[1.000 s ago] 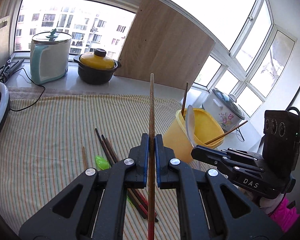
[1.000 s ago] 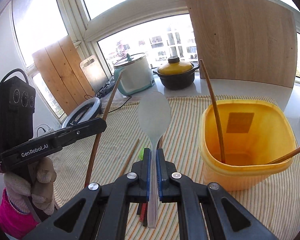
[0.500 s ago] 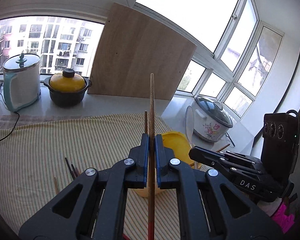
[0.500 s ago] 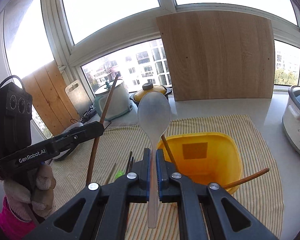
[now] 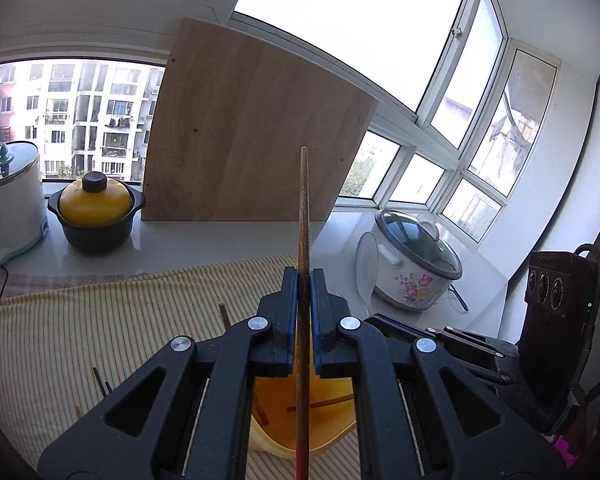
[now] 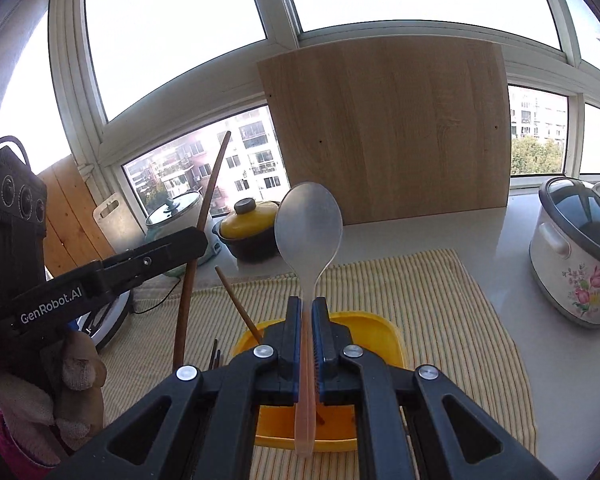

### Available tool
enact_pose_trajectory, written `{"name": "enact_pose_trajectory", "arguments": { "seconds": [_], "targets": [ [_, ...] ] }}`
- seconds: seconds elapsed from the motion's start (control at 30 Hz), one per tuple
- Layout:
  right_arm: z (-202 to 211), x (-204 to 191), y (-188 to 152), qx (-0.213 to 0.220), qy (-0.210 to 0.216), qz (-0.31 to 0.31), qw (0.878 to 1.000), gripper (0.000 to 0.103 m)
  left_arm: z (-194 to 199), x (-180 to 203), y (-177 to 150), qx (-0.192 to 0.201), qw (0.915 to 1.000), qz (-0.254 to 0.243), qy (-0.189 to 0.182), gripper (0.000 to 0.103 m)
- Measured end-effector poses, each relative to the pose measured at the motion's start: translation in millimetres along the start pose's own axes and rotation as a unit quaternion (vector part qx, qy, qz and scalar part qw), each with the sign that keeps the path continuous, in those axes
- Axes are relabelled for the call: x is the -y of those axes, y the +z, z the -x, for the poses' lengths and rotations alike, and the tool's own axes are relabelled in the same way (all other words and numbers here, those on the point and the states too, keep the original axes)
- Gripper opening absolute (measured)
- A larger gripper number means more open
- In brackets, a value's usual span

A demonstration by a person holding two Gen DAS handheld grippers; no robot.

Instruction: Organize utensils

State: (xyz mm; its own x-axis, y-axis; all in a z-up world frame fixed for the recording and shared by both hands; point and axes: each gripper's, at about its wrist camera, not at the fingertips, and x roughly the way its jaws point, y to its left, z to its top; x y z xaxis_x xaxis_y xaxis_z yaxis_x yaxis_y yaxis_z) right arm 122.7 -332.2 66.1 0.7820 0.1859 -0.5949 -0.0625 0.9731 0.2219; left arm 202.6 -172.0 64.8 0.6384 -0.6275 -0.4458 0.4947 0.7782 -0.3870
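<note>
Chopstick (image 5: 303, 216) first, on the left: the left gripper (image 5: 303, 312) is clamped hard on this 1 wooden stick, jaws closed to the stick's own thickness, gripping it around mid-length. Its pale end stands up toward the board (image 5: 252, 128); its red end hangs down over the tub (image 5: 284, 412). In the right wrist view the same stick (image 6: 200, 240) crosses the window at a slant, held by that gripper (image 6: 196, 242). It looks light, rigid and smooth, so a mid-shaft pinch holds it but lets it pivot; a grip nearer the lower end would probably steady it for dropping in.

Next, the tub itself (image 6: 384, 324), yellow plastic on the striped cloth (image 6: 440, 292), already has 2 sticks leaning inside. It looks light and could likely tip if a utensil is pushed against its wall.

To the right, the right gripper (image 6: 308, 320) is closed just as tightly on the neck of a translucent plastic spoon (image 6: 309, 228), bowl up, handle tip dangling above the tub. The spoon seems very light, slightly flexible and slick; the narrow flat handle is the sensible place to pinch, as here.

A few dark sticks (image 6: 216, 354) lie on the cloth left of the tub.
</note>
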Motion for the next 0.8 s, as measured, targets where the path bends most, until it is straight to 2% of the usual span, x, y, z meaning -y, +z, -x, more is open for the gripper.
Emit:
{"name": "enact_pose_trajectory", "arguments": {
  "seconds": [0.27,0.8],
  "targets": [
    [-19,3,-1,-0.001,-0.014,-0.002,1.000,0.003,-24,-1,-1,-0.002,0.9999,0.013,0.002,0.004],
    [-33,6,-10,-0.006,-0.043,0.006,0.999,0.003,-43,4,-14,0.004,0.9995,-0.013,0.028,0.004]
  ]
}}
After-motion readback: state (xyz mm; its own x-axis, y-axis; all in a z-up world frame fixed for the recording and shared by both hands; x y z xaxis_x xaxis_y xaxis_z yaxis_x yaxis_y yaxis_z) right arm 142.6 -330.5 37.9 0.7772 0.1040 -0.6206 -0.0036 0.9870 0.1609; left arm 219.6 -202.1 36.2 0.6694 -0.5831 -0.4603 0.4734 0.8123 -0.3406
